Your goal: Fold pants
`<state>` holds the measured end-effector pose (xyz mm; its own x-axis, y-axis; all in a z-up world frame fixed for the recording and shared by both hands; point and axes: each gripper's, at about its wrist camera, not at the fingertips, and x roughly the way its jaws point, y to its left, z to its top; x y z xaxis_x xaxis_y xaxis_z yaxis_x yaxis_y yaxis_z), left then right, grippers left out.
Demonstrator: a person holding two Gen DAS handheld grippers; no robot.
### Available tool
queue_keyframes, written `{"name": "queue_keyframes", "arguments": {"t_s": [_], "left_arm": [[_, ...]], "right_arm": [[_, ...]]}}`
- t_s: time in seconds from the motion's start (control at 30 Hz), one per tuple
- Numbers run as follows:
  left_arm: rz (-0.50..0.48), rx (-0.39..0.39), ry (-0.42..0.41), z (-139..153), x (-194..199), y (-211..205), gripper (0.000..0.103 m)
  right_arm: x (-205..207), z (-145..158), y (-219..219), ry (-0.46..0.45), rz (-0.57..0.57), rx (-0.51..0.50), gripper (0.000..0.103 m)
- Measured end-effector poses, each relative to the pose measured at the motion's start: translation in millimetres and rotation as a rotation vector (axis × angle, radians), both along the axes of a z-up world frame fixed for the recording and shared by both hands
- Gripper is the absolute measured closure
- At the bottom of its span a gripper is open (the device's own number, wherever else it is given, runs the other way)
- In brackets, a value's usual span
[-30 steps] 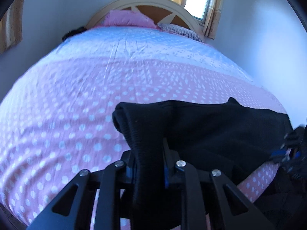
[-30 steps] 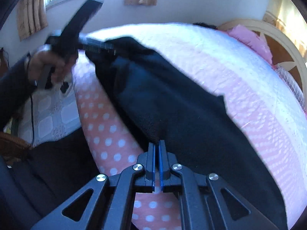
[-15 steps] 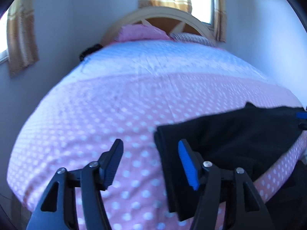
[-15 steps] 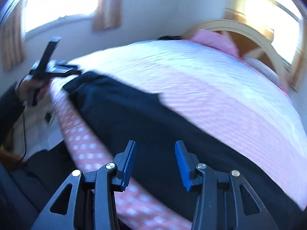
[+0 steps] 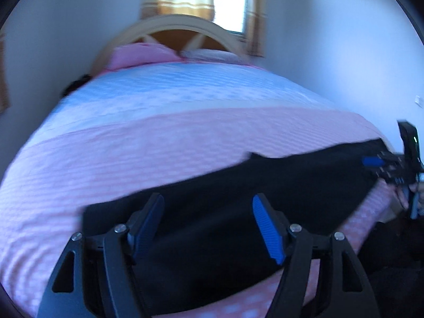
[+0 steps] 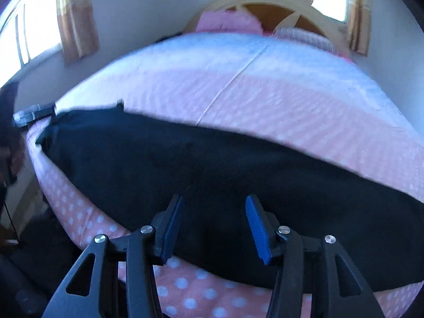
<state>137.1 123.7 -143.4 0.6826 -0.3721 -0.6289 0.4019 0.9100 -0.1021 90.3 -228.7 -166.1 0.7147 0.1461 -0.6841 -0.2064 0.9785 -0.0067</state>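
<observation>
The left tool (image 5: 208,225) has its fingers spread wide apart and grips nothing; the black pants (image 5: 238,198) lie flat directly beneath and ahead of it, one end of them just to its left. The right tool (image 6: 212,222) is likewise spread and empty, poised over the middle of the same pants (image 6: 212,164), which stretch away to both sides of it as one long dark band. There is one pair of pants and two tools, each with two blue-padded fingers (image 6: 255,228). The pants rest along the near edge of a bed (image 6: 265,92) covered in a pink sheet with white dots. Beyond both tools, at the far end, stand a curved headboard (image 5: 182,26), one pink pillow (image 5: 143,55) and a curtained window (image 5: 230,2). Nothing lies between either tool and the cloth.
</observation>
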Motion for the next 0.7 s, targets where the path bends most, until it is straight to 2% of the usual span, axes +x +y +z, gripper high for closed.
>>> {"name": "queue_keyframes", "arguments": {"t_s": [0.1,0.2,0.33,0.43,0.5,0.6,0.67,0.7], "left_arm": [[-0.097,-0.016,0.032,-3.2,0.3,-37.9,0.031],[-0.162,0.000,0.038,-5.0,0.4,-68.5,0.031],[-0.235,0.000,0.054,-10.3,0.0,-106.0,0.031],[-0.263,0.016,0.093,-22.5,0.0,-123.9,0.031],[-0.274,0.055,0.138,-36.3,-4.5,-132.4,0.029],[-0.294,0.140,0.080,-38.1,-16.3,-141.0,0.025],[-0.299,0.149,0.076,-34.5,-18.5,-142.0,0.024],[-0.303,0.136,0.084,-31.9,-17.3,-141.7,0.024]], "right_arm": [[-8.9,10.5,-32.1,-0.037,-0.095,0.029,0.053],[-26.0,21.6,-99.8,-0.055,-0.266,0.124,0.053],[-45.0,22.5,-175.8,-0.065,-0.463,0.189,0.053],[-52.0,4.9,-213.3,0.018,-0.575,0.163,0.053],[-56.3,-16.7,-229.4,0.112,-0.621,0.136,0.053],[-67.3,-14.8,-229.6,0.108,-0.582,0.113,0.053],[-71.0,-8.1,-231.6,0.105,-0.571,0.114,0.053],[-70.4,-1.7,-227.4,0.068,-0.562,0.116,0.053]]}}
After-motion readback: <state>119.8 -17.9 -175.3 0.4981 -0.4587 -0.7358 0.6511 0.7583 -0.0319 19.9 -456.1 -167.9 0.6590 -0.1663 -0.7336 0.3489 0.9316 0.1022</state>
